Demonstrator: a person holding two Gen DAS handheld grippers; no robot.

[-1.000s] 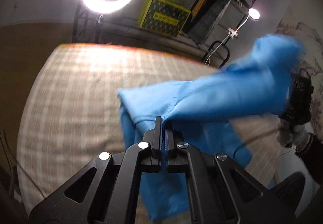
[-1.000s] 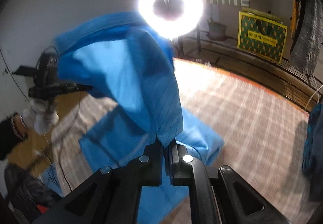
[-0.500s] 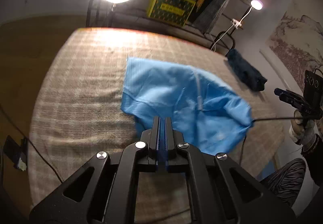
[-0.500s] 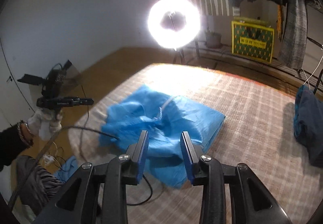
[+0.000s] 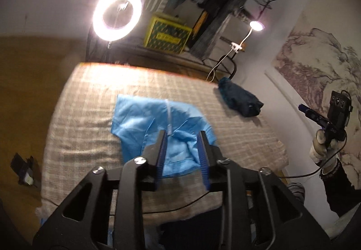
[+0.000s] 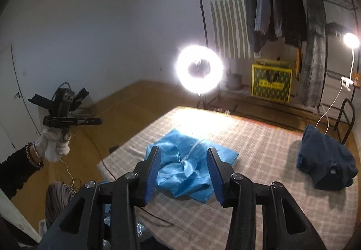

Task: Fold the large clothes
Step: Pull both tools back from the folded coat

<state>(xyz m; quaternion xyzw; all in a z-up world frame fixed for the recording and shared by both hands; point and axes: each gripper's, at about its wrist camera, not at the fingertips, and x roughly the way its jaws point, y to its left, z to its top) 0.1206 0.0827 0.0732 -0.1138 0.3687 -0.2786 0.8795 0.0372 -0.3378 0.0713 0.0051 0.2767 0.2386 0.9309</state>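
A light blue garment [image 5: 144,123] lies crumpled on the checked bed cover [image 5: 83,114], with a white zip line down its middle. It also shows in the right wrist view [image 6: 189,171]. My left gripper [image 5: 182,135] is open and empty, held above the garment's near edge. My right gripper [image 6: 183,155] is open and empty, held above and short of the garment. Each gripper also appears in the other's view, held up off to the side: the right gripper [image 5: 315,118] and the left gripper [image 6: 67,121].
A dark blue folded garment [image 6: 325,164] lies at the bed's far right corner. A ring light [image 6: 199,69], a yellow box [image 6: 270,85], a clothes rack [image 6: 282,1] and a clip lamp [image 6: 350,40] stand behind the bed. A black cable [image 5: 180,207] crosses the near edge.
Both grippers let go of the blue garment, which dropped onto the bed. Both have pulled back and up, and the left gripper's jaws have opened since half a second ago.
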